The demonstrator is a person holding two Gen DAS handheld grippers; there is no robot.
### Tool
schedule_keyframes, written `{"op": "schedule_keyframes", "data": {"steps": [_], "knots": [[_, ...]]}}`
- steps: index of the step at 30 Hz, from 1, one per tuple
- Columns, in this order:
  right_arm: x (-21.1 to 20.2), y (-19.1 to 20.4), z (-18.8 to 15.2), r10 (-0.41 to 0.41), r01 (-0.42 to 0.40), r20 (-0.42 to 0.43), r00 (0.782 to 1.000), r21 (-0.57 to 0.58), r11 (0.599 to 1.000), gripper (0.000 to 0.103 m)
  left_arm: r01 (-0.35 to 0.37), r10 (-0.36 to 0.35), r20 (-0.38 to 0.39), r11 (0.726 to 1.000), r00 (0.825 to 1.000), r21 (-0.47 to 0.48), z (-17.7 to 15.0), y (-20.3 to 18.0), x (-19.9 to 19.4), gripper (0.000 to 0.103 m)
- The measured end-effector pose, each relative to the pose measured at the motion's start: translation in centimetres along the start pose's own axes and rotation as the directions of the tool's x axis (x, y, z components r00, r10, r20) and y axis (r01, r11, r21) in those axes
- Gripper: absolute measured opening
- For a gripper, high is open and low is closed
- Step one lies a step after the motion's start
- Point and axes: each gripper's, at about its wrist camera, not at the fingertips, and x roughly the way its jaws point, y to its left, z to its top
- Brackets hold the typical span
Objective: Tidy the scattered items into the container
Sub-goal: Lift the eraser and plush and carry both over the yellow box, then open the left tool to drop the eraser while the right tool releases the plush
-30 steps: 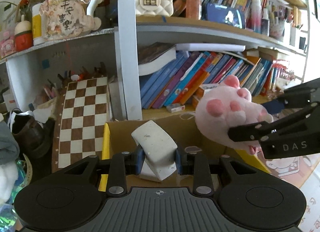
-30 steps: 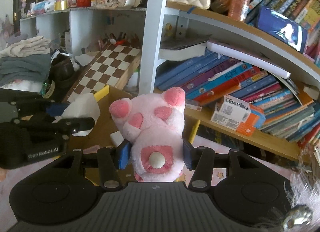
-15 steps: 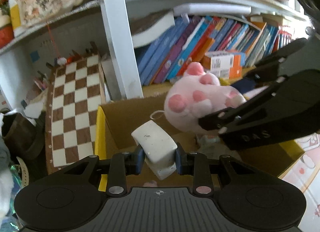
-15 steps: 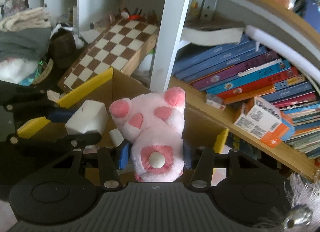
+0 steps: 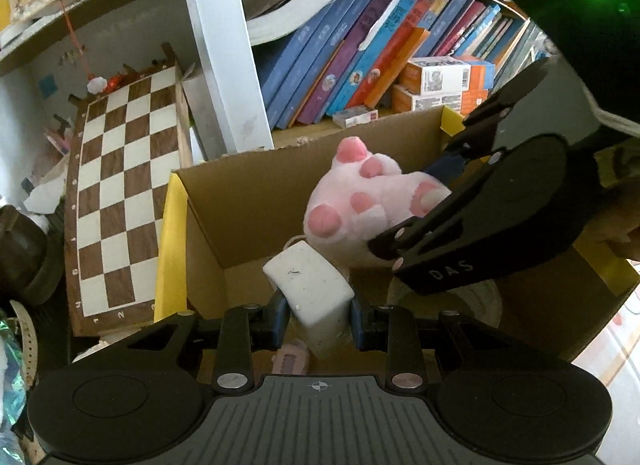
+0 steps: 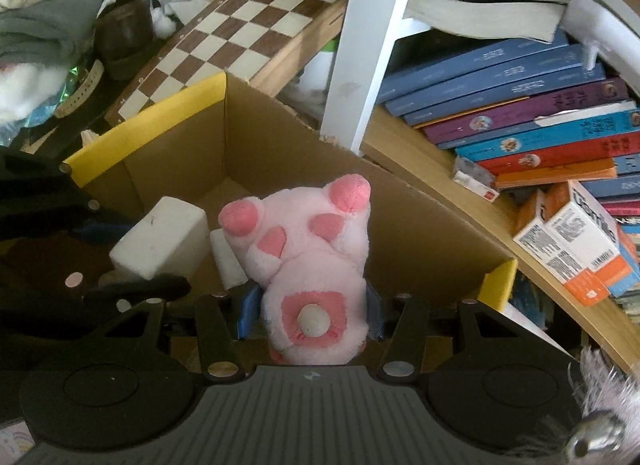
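Note:
My left gripper [image 5: 318,315] is shut on a white foam block [image 5: 310,285], held over the open cardboard box [image 5: 240,205] with yellow flaps. My right gripper [image 6: 310,315] is shut on a pink plush paw toy [image 6: 308,261], its toes pointing up, also above the box [image 6: 420,225]. In the left wrist view the plush [image 5: 360,201] hangs just right of the block, with the right gripper's black body behind it. In the right wrist view the white block [image 6: 160,237] shows at the left. Small items lie on the box floor, partly hidden.
A chessboard [image 5: 120,193] leans left of the box. A white shelf post [image 5: 224,49] and a row of books [image 5: 360,49] stand right behind the box. Small cartons [image 6: 576,245] sit on the wooden shelf at right. Clothes and a dark shoe [image 6: 120,33] lie at far left.
Both grippers have come down and forward over the box, each still holding its item. The box interior now fills more of both views, and the plush has drawn closer to the block.

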Motion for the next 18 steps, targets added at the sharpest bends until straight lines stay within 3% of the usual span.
{"op": "schedule_keyframes", "data": {"steps": [18], "knots": [[1.4, -0.1, 1.2, 0.044, -0.045, -0.019, 0.999, -0.042, 0.998, 0.056, 0.008, -0.008, -0.013, 1.0, 1.0, -0.003, 0.1, 0.0, 0.2, 0.034]]}}
